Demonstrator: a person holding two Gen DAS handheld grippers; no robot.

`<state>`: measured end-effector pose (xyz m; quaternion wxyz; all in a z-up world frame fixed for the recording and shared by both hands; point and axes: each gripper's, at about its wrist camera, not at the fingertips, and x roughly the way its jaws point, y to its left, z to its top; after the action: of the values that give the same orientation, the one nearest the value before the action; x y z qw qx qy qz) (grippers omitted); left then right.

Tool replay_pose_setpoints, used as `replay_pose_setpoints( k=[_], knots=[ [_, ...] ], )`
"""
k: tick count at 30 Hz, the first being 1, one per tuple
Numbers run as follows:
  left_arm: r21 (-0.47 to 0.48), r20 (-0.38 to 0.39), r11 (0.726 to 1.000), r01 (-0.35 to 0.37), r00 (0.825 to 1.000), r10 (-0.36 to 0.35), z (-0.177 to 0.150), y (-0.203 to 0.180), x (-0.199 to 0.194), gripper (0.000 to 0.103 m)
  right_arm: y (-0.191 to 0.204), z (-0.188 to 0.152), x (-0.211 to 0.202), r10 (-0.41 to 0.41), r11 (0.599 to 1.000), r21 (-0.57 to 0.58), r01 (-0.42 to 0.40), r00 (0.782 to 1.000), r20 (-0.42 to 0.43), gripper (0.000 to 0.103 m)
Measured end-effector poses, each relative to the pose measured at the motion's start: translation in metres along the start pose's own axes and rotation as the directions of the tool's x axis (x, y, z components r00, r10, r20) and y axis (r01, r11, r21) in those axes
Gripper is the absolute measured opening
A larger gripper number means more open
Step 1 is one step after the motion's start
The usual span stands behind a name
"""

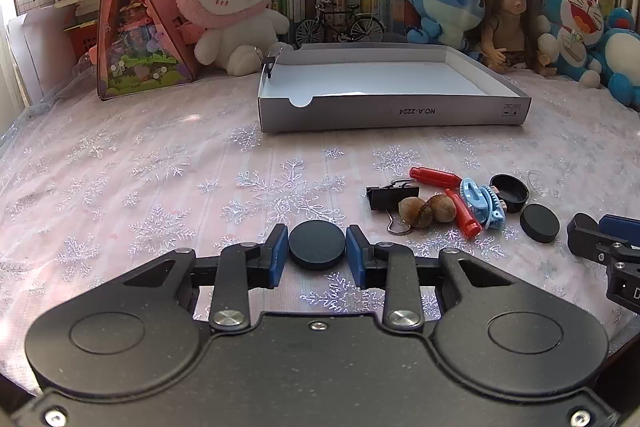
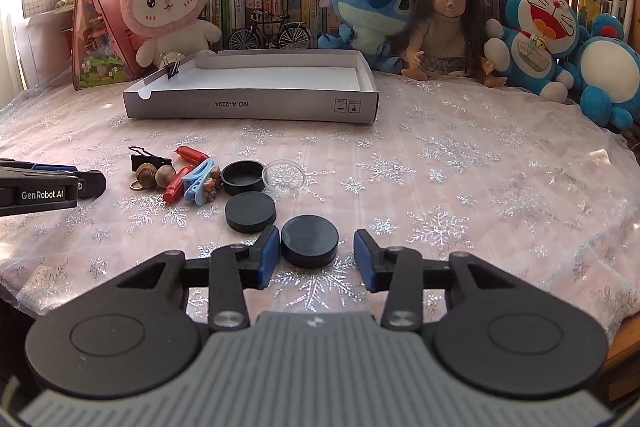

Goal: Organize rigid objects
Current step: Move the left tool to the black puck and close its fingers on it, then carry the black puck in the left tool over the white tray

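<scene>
My left gripper (image 1: 317,250) is shut on a black round cap (image 1: 317,245), low over the tablecloth. My right gripper (image 2: 316,254) is open around a second black cap (image 2: 310,241); the left pad touches it, the right pad stands apart. A pile lies between them: a black binder clip (image 1: 390,195), two nuts (image 1: 428,211), red pieces (image 1: 434,176), a blue hair clip (image 1: 486,205), an upturned black lid (image 2: 243,178), a flat black cap (image 2: 250,213) and a clear lid (image 2: 285,175). The grey cardboard tray (image 1: 394,115) stands behind, with a small binder clip (image 1: 269,63) on its left wall.
Plush toys, a doll (image 2: 442,23), a toy bicycle (image 2: 270,33) and a pink triangular box (image 1: 138,31) line the back before a row of books. The snowflake tablecloth (image 2: 480,187) stretches right of the pile.
</scene>
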<state>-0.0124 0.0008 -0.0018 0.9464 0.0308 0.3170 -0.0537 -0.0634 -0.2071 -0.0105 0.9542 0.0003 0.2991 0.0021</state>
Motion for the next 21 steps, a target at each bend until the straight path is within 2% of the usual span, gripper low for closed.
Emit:
replay_pose_setpoints(
  k=[14, 18, 21],
  knots=[
    [-0.024, 0.007, 1.0, -0.011, 1.0, 0.011, -0.0005, 0.0019, 0.0006, 0.032, 0.0048, 0.0032, 0.0038, 0.004, 1.0, -0.025, -0.004, 1.0, -0.008, 0.039],
    [-0.027, 0.01, 0.999, -0.017, 1.0, 0.017, -0.0006, 0.0015, 0.0016, 0.039, 0.005, 0.0037, 0.0039, 0.004, 1.0, -0.025, -0.004, 1.0, -0.009, 0.038],
    [-0.019, 0.001, 1.0, -0.008, 1.0, 0.008, -0.0002, 0.0017, 0.0037, 0.036, 0.0049, 0.0048, 0.0041, 0.004, 1.0, -0.023, -0.004, 1.0, -0.009, 0.038]
  ],
)
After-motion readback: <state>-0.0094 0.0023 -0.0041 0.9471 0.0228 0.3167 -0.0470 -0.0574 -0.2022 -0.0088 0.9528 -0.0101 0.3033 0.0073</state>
